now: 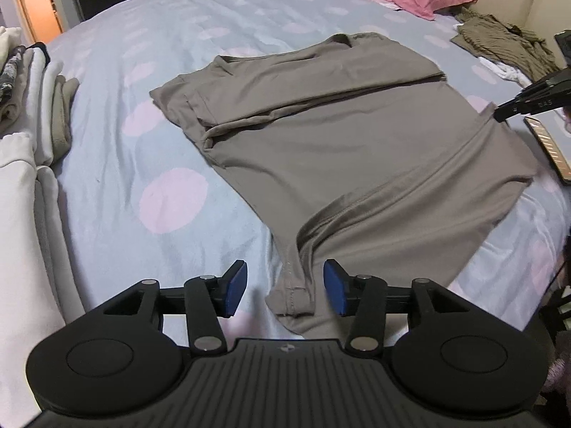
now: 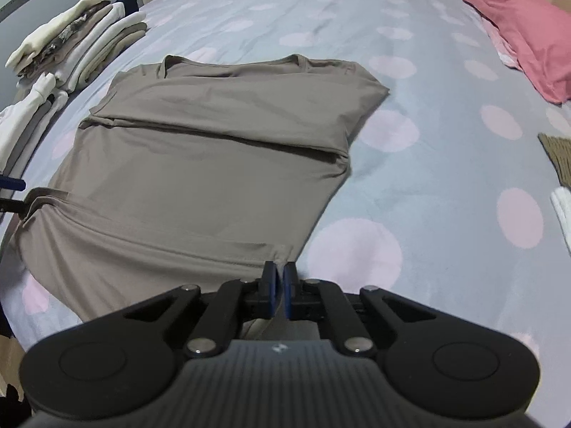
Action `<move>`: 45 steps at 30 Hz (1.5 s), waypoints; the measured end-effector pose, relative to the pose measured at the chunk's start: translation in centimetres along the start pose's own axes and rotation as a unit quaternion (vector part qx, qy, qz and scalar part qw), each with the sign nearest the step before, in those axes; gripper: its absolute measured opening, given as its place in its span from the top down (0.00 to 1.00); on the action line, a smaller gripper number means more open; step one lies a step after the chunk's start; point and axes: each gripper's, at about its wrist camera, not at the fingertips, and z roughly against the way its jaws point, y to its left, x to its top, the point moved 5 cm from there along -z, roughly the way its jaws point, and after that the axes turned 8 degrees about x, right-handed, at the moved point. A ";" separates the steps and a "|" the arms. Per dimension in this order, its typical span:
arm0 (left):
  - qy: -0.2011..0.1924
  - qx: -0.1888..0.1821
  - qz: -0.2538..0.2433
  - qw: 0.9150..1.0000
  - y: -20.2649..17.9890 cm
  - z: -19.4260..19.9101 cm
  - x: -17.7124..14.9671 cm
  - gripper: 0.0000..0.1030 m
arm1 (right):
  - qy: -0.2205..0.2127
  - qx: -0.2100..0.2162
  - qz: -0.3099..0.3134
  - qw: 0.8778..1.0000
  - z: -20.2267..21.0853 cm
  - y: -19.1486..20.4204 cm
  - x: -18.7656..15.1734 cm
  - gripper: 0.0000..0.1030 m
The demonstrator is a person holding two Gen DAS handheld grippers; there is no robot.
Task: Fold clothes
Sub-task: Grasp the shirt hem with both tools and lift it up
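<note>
A taupe long-sleeved shirt (image 1: 339, 149) lies flat on the bed, its sleeves folded across the body (image 2: 200, 164). My left gripper (image 1: 285, 285) is open just above one bottom corner of the shirt; the hem lies loose between the blue pads (image 1: 237, 287), untouched. In the right wrist view this gripper's fingertips (image 2: 10, 192) show at the left edge beside that corner. My right gripper (image 2: 280, 280) is shut on the other bottom corner, pinching the hem. The left wrist view shows it (image 1: 499, 112) gripping the cloth at the far right.
The bed sheet (image 1: 171, 199) is pale blue with pink dots. Stacks of folded clothes (image 2: 78, 46) line the left edge. A pink pillow (image 2: 517, 35) lies at the head end, a crumpled olive garment (image 1: 499, 46) beside it. A dark flat device (image 1: 549, 149) rests at the right.
</note>
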 end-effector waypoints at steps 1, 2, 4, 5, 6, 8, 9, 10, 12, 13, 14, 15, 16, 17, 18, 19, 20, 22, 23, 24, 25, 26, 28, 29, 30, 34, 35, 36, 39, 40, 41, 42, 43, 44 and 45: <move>-0.002 0.003 -0.006 1.000 -0.1 -0.1 0.0 0.55 | -0.001 0.002 0.001 1.000 0.0 0.0 -0.1 0.95; -0.003 0.004 -0.011 1.000 -0.2 -0.1 -0.1 0.55 | 0.000 0.002 0.001 1.000 0.0 0.1 -0.1 0.94; -0.001 -0.010 -0.036 0.999 -0.8 0.3 -0.4 0.55 | 0.000 0.003 0.000 1.000 0.0 0.1 -0.1 0.94; 0.000 -0.018 -0.049 0.999 -1.1 0.6 -0.6 0.55 | -0.002 0.003 -0.001 1.000 0.1 0.1 -0.1 0.94; 0.002 -0.012 -0.068 0.998 -1.4 0.6 -0.9 0.55 | -0.003 0.004 -0.002 1.000 0.2 0.0 -0.1 0.94; 0.007 0.009 -0.102 0.995 -1.8 0.4 -1.4 0.55 | -0.006 0.007 -0.005 1.000 0.2 0.0 -0.1 0.94; 0.012 0.021 -0.113 0.993 -1.9 0.1 -1.6 0.57 | -0.006 0.007 -0.006 1.000 0.2 0.0 -0.1 0.94; 0.013 0.028 -0.117 0.993 -1.8 -0.2 -1.7 0.58 | -0.005 0.007 -0.007 1.000 0.1 0.0 -0.2 0.94; 0.010 0.036 -0.120 0.992 -1.6 -0.6 -1.7 0.66 | -0.002 0.007 -0.006 1.000 0.0 0.0 -0.3 0.94; 0.005 0.037 -0.120 0.992 -1.5 -0.5 -1.6 0.66 | 0.000 0.007 -0.006 1.000 -0.1 0.0 -0.3 0.94; 0.001 0.037 -0.120 0.992 -1.4 -0.5 -1.5 0.67 | 0.001 0.006 -0.005 1.000 -0.1 0.0 -0.4 0.94; -0.004 0.038 -0.121 0.992 -1.3 -0.5 -1.3 0.68 | 0.001 0.006 -0.005 1.000 -0.1 0.0 -0.4 0.94; -0.009 0.039 -0.122 0.992 -1.3 -0.5 -1.2 0.69 | 0.001 0.007 -0.005 1.000 -0.1 0.0 -0.4 0.94; -0.013 0.037 -0.116 0.992 -1.2 -0.6 -0.9 0.72 | 0.000 0.007 -0.006 1.000 -0.1 -0.1 -0.4 0.94; -0.015 0.032 -0.099 0.994 -1.0 -0.8 -0.6 0.79 | -0.001 0.007 -0.006 1.000 -0.1 -0.1 -0.4 0.94; -0.016 0.027 -0.080 0.996 -0.7 -1.1 -0.3 0.83 | -0.002 0.007 -0.005 1.000 -0.2 -0.1 -0.4 0.94; -0.017 0.021 -0.061 0.998 -0.5 -1.4 0.0 0.92 | -0.002 0.006 -0.005 1.000 -0.2 -0.1 -0.4 0.94; -0.011 0.008 -0.021 1.000 0.1 -1.8 0.3 0.96 | -0.004 0.005 -0.002 1.000 -0.2 0.0 -0.3 0.94; -0.012 0.009 -0.006 1.000 0.4 -1.6 0.5 0.97 | -0.007 0.004 0.000 1.000 -0.1 0.0 -0.2 0.94; -0.015 0.012 0.008 1.000 0.8 -1.4 0.7 0.97 | -0.009 0.004 0.002 1.000 0.0 0.1 -0.2 0.94; -0.018 0.015 0.022 0.999 1.2 -1.2 0.9 0.98 | -0.015 0.004 0.004 1.000 0.4 0.2 0.0 0.94; -0.024 0.013 0.041 0.999 1.7 -0.8 1.2 0.98 | -0.024 0.006 0.006 1.000 1.0 0.4 0.2 0.95; -0.043 0.008 0.081 0.996 2.6 0.4 1.8 0.98 | -0.042 0.010 0.009 0.999 2.1 0.6 0.6 0.95; -0.054 0.007 0.098 0.994 3.0 1.2 2.0 0.98 | -0.051 0.012 0.011 0.999 2.7 0.8 0.7 0.95; -0.066 0.005 0.113 0.991 3.4 2.0 2.3 0.98 | -0.063 0.011 0.013 0.998 3.5 1.0 1.0 0.95; -0.120 0.008 0.166 0.979 4.8 5.5 3.3 0.98 | -0.125 0.002 0.018 0.992 8.0 2.0 1.7 0.95; -0.136 0.010 0.178 0.975 5.1 6.4 3.6 0.98 | -0.140 -0.002 0.020 0.990 9.2 2.3 1.8 0.95; -0.151 0.015 0.182 0.972 5.3 7.3 4.0 0.98 | -0.155 -0.005 0.021 0.988 10.4 2.5 2.0 0.95; -0.190 0.031 0.173 0.966 5.6 10.0 6.0 0.98 | -0.199 -0.009 0.018 0.980 13.2 3.0 2.8 0.95; -0.199 0.035 0.170 0.964 5.7 10.6 6.6 0.98 | -0.214 -0.009 0.016 0.977 14.0 3.1 3.1 0.95; -0.208 0.040 0.168 0.963 5.8 11.3 7.3 0.98 | -0.224 -0.012 0.016 0.974 14.5 3.2 3.6 0.95; -0.210 0.045 0.163 0.963 6.0 11.5 8.0 0.98 | -0.233 -0.015 0.016 0.972 15.0 3.3 4.0 0.95; -0.210 0.051 0.158 0.964 6.1 11.6 8.8 0.98 | -0.238 -0.019 0.018 0.971 15.2 3.3 4.7 0.95; -0.210 0.056 0.153 0.964 6.3 11.6 9.6 0.98 | -0.241 -0.023 0.020 0.970 15.3 3.3 5.3 0.95; -0.210 0.061 0.148 0.965 6.5 11.7 10.4 0.98 | -0.244 -0.027 0.023 0.969 15.3 3.3 6.0 0.95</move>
